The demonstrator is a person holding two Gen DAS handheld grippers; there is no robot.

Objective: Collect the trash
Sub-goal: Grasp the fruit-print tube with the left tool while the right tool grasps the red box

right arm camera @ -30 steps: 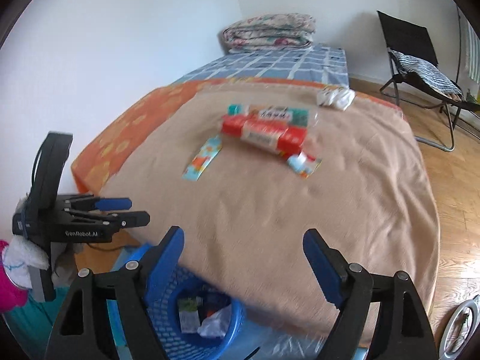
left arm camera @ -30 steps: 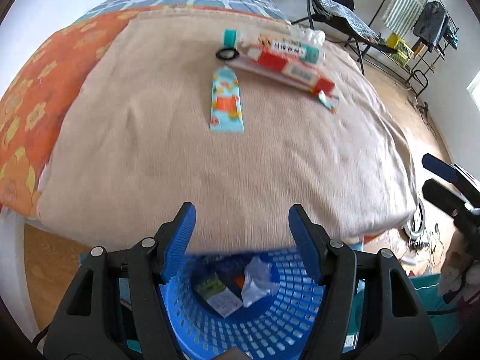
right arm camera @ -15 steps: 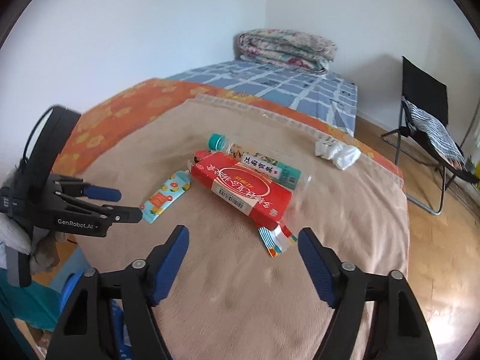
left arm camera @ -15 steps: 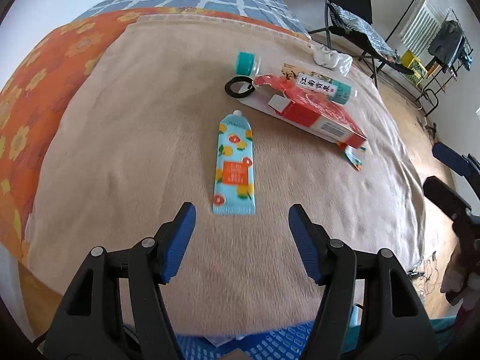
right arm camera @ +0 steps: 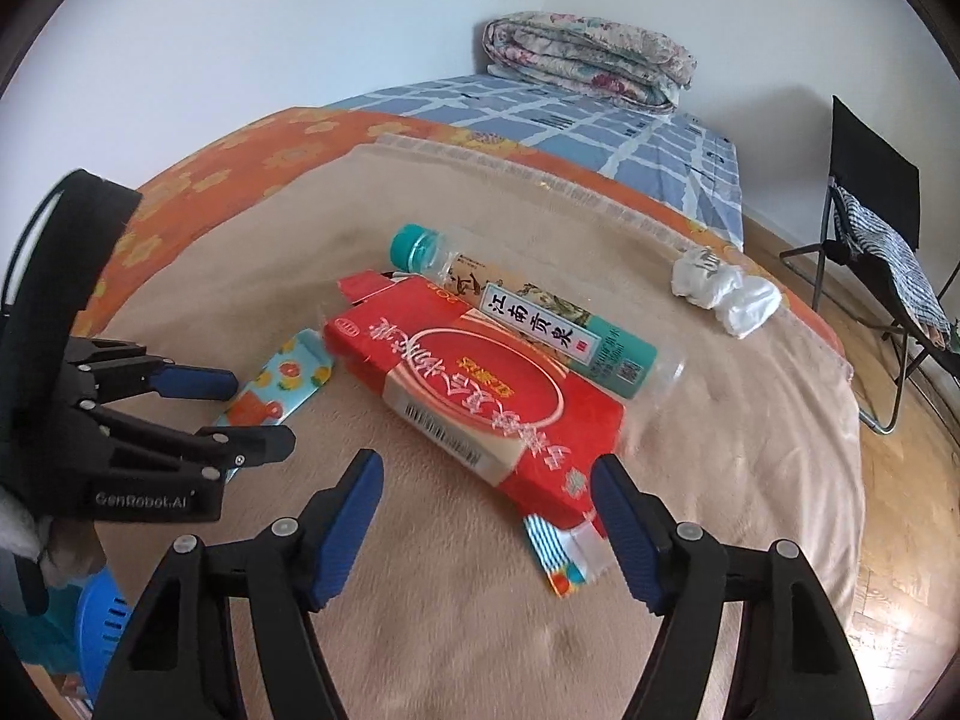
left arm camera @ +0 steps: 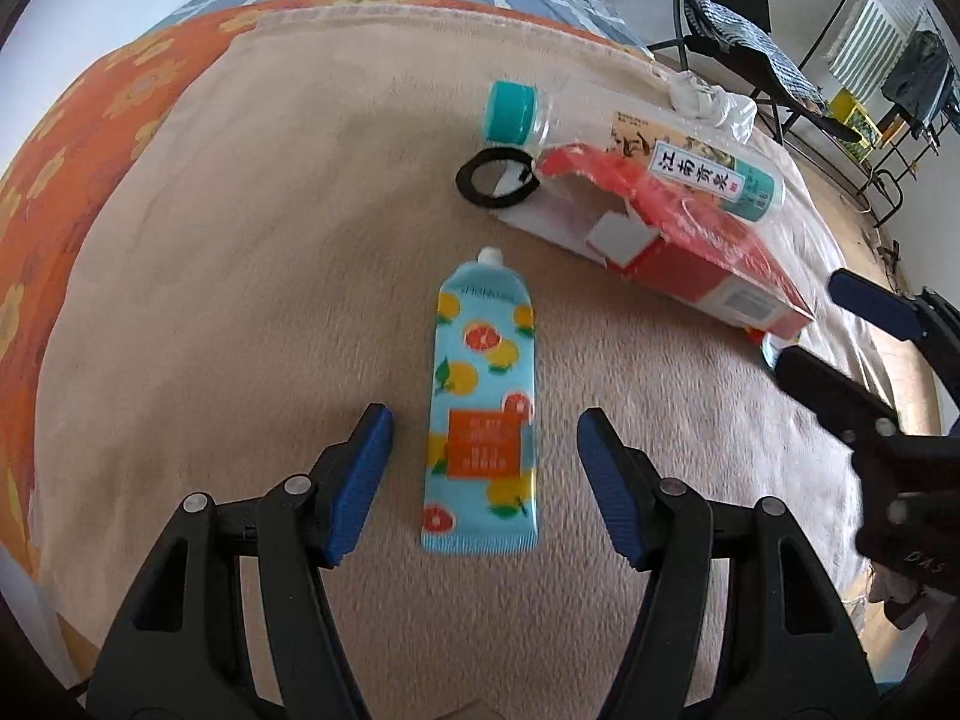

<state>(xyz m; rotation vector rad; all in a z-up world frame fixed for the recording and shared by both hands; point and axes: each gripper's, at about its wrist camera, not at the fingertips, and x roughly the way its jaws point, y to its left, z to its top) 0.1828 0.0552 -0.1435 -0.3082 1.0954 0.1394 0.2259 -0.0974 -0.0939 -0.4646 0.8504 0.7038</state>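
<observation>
**Inspector:** Beige blanket (left arm camera: 240,300) fills the left wrist view. A second ago this camera looked down into the blue basket with scraps in it; now the left gripper (left arm camera: 483,450) has advanced over the bed and its jaws stand released, one on each side of the lower half of the fruit-print tube (left arm camera: 483,414), not touching it.

**Clerk:** What else lies in that view?

**Inspector:** Beyond the tube's cap, a black ring (left arm camera: 495,180), a clear bottle with teal cap (left arm camera: 630,144) and an opened red carton (left arm camera: 678,246) leaning against it. A white crumpled wad (left arm camera: 714,102) sits further off. The other tool enters at the right edge.

**Clerk:** And the right wrist view?

**Inspector:** The right gripper (right arm camera: 486,522) has likewise closed in from the bed's foot. Its jaws are released and empty, framing the near end of the red carton and the striped wrapper (right arm camera: 561,552) at its corner. The basket (right arm camera: 99,624) now shows only as a blue sliver at lower left, below the bed edge.

**Clerk:** Your reading for the task?

**Inspector:** Judgement only: the drop-off phase is over and a new pick is being set up. The left tool looks committed to the tube; the right appears bound for the wrapper or carton. Five or six items remain uncollected on the bed.
</observation>
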